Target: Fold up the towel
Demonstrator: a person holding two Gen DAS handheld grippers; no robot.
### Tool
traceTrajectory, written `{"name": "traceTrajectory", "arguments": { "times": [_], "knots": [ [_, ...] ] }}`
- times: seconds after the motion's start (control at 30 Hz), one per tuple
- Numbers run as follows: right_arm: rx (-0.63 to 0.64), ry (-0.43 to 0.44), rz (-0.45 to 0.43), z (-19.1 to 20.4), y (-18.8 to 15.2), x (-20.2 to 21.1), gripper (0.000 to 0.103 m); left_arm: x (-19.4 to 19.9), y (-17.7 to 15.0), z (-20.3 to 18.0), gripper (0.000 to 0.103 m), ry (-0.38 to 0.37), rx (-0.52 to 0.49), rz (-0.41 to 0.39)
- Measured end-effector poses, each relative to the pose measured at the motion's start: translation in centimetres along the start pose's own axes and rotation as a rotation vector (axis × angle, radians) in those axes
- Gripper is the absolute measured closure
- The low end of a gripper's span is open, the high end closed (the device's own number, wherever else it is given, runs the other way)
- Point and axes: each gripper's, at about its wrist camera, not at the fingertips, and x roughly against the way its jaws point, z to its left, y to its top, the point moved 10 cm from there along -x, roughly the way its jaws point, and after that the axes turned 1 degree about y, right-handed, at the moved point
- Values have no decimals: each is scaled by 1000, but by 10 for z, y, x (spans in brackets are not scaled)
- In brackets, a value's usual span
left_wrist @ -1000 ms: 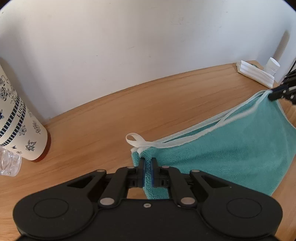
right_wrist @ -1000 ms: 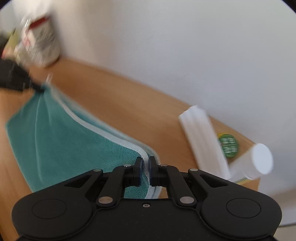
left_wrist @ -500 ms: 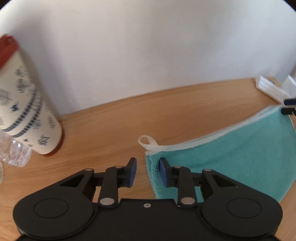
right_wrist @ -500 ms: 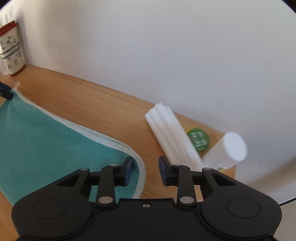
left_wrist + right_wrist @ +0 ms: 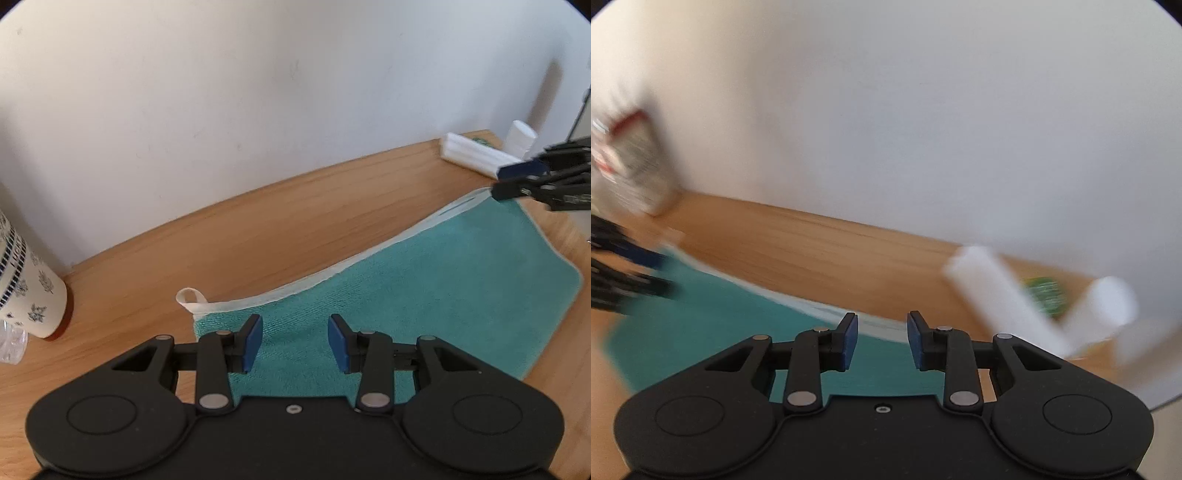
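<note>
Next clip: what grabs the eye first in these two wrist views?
The teal towel lies folded on the wooden table, its white hanging loop at the near left corner. The left gripper and the right gripper both sit over it with jaws open, holding nothing. The right wrist view is motion-blurred.

teal towel, folded, flat on table

Patterned cup at left on wooden table; white ridged block and white bottle far right.
</note>
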Motion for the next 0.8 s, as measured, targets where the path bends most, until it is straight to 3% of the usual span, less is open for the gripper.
{"name": "traceTrajectory", "arguments": {
  "times": [0.07, 0.1, 0.17, 0.37, 0.47, 0.53, 0.57, 0.63, 0.67, 0.7, 0.8],
  "knots": [
    [-8, 17, 20, 4, -7, -8, 71, -10, -1, 6, 63, 44, 21, 5],
    [-12, 4, 44, 1, -13, -14, 84, -13, -2, 9, 62, 55, 29, 4],
    [-16, -51, 76, -4, -23, -28, 100, -14, -3, 10, 62, 60, 37, 7],
    [-63, -141, 78, -39, -30, -20, 101, -11, -7, 18, 58, 58, 108, 25],
    [-107, -168, 80, -52, -31, -14, 101, -8, -5, 19, 58, 98, 170, 51],
    [-127, -188, 73, -85, -32, 21, 100, -3, -11, 18, 57, 115, 219, 69],
    [-135, -195, 71, -89, -29, 29, 93, 0, -11, 19, 56, 122, 241, 78],
    [-150, -193, 59, -88, -25, 45, 75, 12, -15, 24, 35, 140, 331, 94],
    [-159, -185, 50, -83, -23, 55, 50, 20, -17, 26, 29, 142, 366, 101],
    [-169, -170, 32, -72, -19, 70, 36, 30, -17, 25, 21, 137, 392, 99],
    [-156, -175, -24, -44, -13, 111, 24, 57, -16, 18, 5, 122, 418, 73]
  ]
}}
